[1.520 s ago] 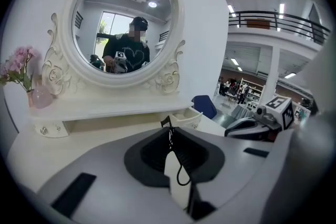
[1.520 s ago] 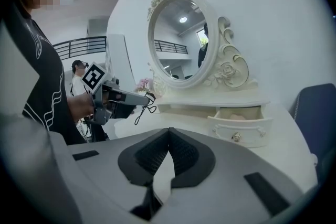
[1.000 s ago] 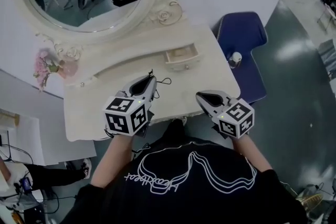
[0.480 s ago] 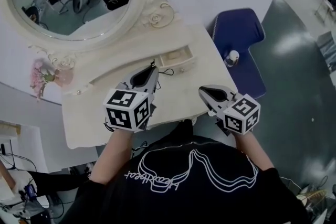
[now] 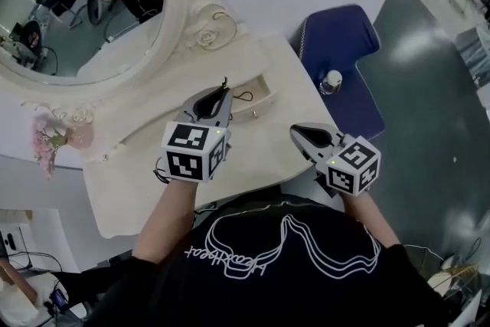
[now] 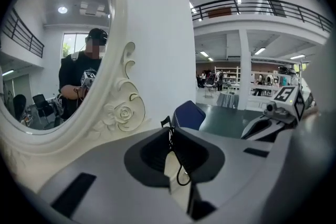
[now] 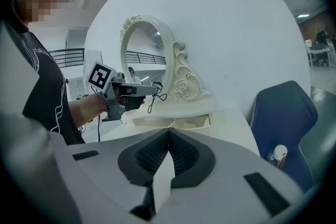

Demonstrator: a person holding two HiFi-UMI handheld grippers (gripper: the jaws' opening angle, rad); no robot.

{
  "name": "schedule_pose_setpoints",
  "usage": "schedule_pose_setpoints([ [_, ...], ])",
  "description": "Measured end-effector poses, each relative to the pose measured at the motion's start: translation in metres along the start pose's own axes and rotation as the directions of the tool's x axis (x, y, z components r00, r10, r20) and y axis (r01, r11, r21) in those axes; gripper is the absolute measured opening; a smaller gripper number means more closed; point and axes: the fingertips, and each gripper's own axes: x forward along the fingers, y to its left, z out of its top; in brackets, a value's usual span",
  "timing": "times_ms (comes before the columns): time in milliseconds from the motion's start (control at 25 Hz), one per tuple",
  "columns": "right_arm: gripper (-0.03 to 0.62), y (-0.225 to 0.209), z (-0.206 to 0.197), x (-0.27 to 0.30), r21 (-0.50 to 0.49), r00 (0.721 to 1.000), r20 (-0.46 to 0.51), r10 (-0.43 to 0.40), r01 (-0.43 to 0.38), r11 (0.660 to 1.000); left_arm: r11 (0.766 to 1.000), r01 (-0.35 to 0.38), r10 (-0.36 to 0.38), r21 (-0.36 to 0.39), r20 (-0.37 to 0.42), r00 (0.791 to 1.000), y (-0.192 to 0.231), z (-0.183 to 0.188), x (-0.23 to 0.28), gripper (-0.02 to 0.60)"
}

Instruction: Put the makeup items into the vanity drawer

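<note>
My left gripper (image 5: 222, 94) is shut on a thin black item (image 6: 169, 124). Its tip sticks up past the jaws and a black cord loop (image 6: 181, 178) hangs from it. The gripper hovers over the cream vanity top (image 5: 145, 165), its tips just left of the small open drawer (image 5: 257, 93). My right gripper (image 5: 295, 132) is shut with nothing in it, above the vanity's front right part. In the right gripper view the open drawer (image 7: 173, 121) lies ahead of the jaws (image 7: 169, 131), and the left gripper (image 7: 151, 89) hangs above it.
An oval mirror (image 5: 76, 11) in a carved cream frame stands behind the vanity. Pink flowers (image 5: 47, 140) sit at its left end. A blue chair (image 5: 341, 50) stands to the right with a small white bottle (image 5: 331, 80) on its seat.
My left gripper has moved toward the open drawer with the black item still in it. The right gripper has shifted a little over the vanity's front. The head view has swung.
</note>
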Motion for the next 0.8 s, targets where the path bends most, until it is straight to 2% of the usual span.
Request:
schedule_pose_setpoints([
  [240,0.005,-0.021,-0.009,0.01,0.054,1.0,-0.012,-0.023,0.024,0.998,0.988,0.027,-0.019,0.15,-0.051,0.999,0.001,-0.009,0.036,0.031],
  [520,0.006,-0.036,-0.02,0.023,0.098,0.999,-0.045,-0.03,0.035,0.995,0.978,0.082,-0.059,0.193,-0.121,0.991,0.0,-0.031,0.069,0.031],
  [720,0.006,-0.046,-0.027,0.029,0.127,0.997,-0.067,-0.032,0.04,0.991,0.955,0.112,-0.072,0.276,-0.15,0.986,-0.002,-0.044,0.087,0.031],
  [800,0.006,-0.048,-0.03,0.031,0.135,0.997,-0.074,-0.031,0.041,0.99,0.952,0.124,-0.081,0.28,-0.162,0.984,-0.002,-0.05,0.092,0.031],
])
